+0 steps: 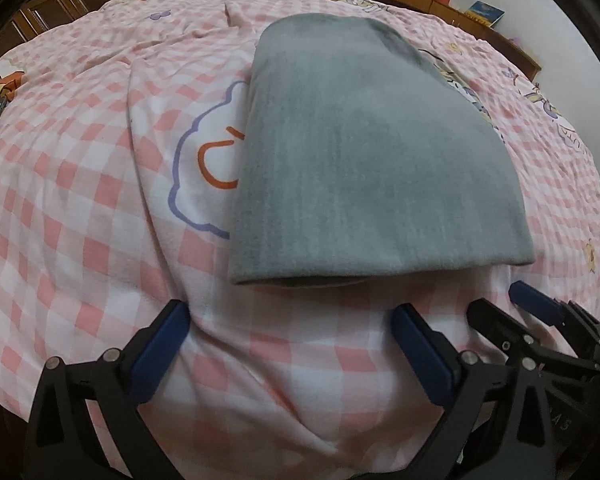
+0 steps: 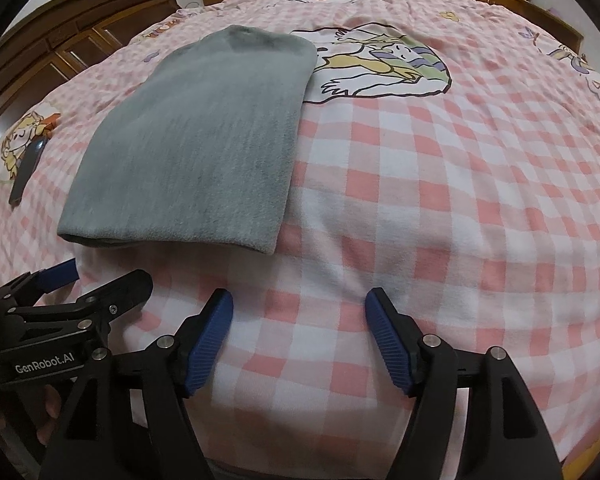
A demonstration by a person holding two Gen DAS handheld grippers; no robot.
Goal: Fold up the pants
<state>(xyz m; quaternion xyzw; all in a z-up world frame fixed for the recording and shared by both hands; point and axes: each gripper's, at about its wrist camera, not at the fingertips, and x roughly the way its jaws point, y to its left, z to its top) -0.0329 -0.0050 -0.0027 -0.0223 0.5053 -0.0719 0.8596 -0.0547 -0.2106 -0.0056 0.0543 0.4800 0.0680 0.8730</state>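
Your left gripper (image 1: 288,312) sits with its blue pads spread wide and nothing between them, only the pink-checked bedspread (image 1: 80,200) beneath; the folded grey pants (image 1: 364,160) lie flat just ahead of its fingertips, their near edge clear of the pads; a dark flat object (image 2: 28,172), perhaps a phone, rests on the cover far off to the left of the pants; your right gripper (image 2: 299,312) stands just beside the left one, its jaws also apart and empty, with the pants ahead and to its left, not touching it; a cartoon print (image 2: 384,68) lies beyond.
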